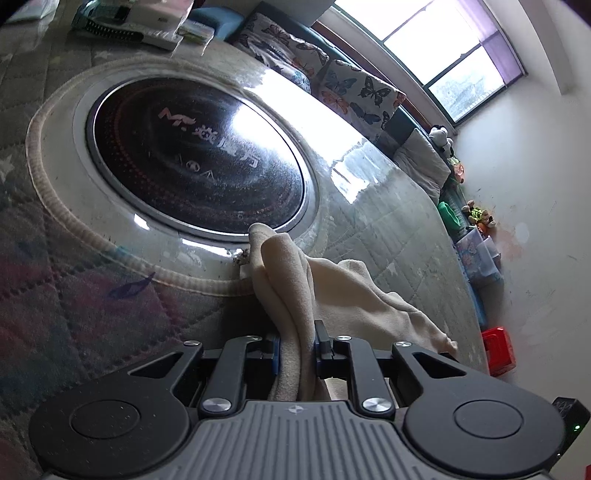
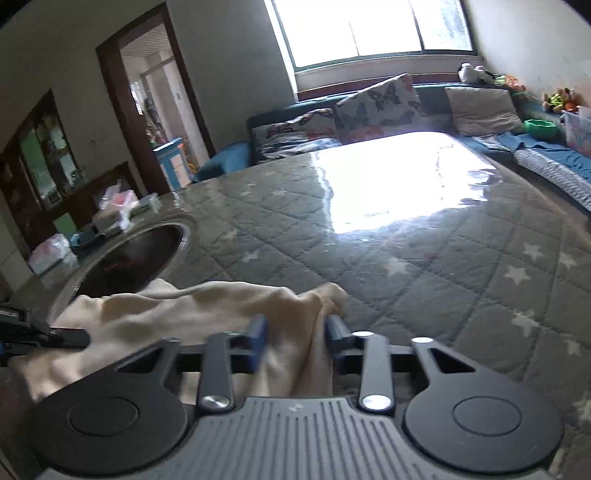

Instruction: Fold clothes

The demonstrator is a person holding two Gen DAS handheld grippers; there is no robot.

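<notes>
Cream cloth held by both grippers

A soft, creased cream cloth (image 1: 295, 291) is pinched in the narrow jaws of the left gripper (image 1: 295, 349) and clamped in the right gripper (image 2: 295, 341), draped over the quilted table cover (image 2: 424, 280) beside the round black cooktop (image 1: 195, 158)

A cream cloth (image 2: 207, 310) lies bunched between the blue-padded fingers (image 2: 258, 341) of the right gripper (image 2: 295, 343), which close on its folds above a star-patterned quilted table cover (image 2: 461, 280). The left gripper (image 2: 44, 334) shows at the left edge, touching the same cloth. A round dark cooktop (image 2: 125, 260) sits beyond; butterfly cushions (image 2: 376, 105) line a sofa under a bright window (image 2: 373, 29).
</notes>
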